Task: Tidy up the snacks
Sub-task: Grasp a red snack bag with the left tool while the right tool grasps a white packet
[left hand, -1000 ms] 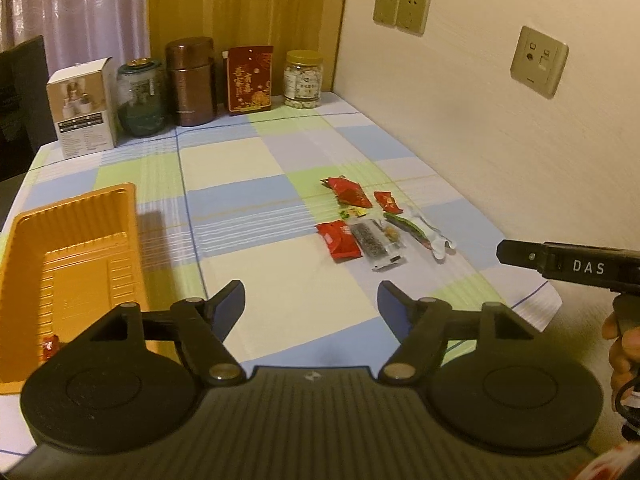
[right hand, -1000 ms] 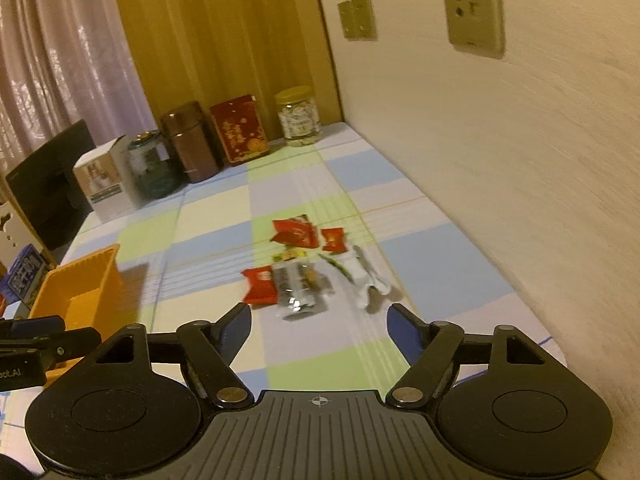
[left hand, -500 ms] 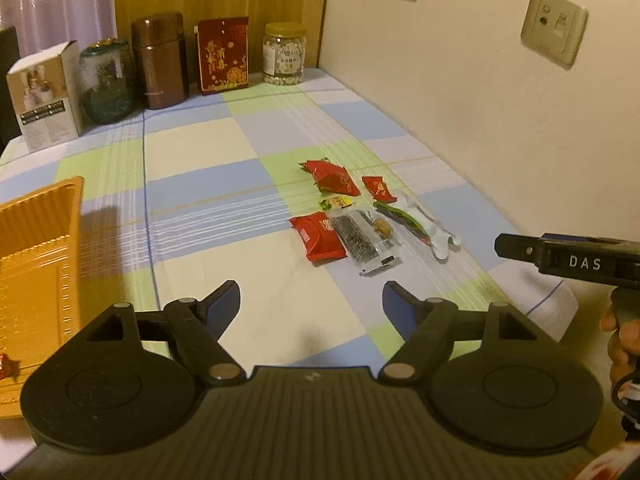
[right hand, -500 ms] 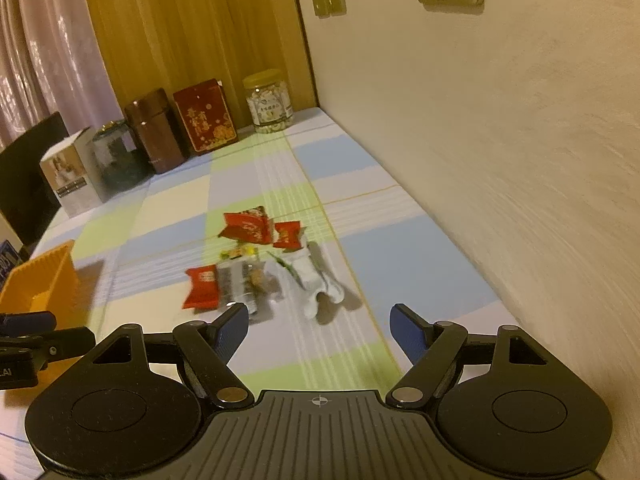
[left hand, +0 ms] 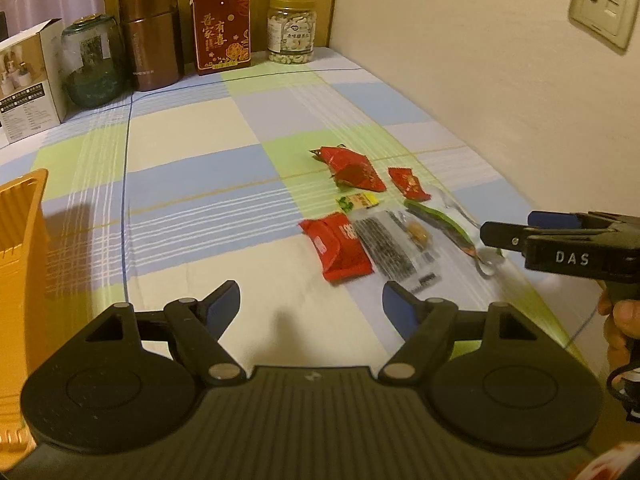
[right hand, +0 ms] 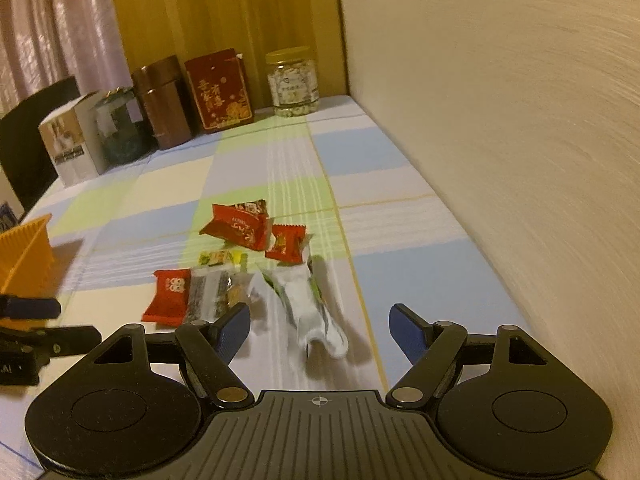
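The right gripper (right hand: 319, 330) is hovering with jaws apart over a white-green packet (right hand: 310, 306) lying on the table (right hand: 400, 168).

The table (left hand: 192, 128) carries a checked cloth in blue, green and cream. Along its far edge stand a white box (left hand: 28, 76), a glass jar (left hand: 94, 66), a brown canister (left hand: 152, 36), a red packet (left hand: 222, 30) and a clear jar (left hand: 291, 30). A cluster of snack packets (left hand: 368, 216) lies near the wall-side edge; an orange tray (left hand: 18, 280) sits at the opposite edge.
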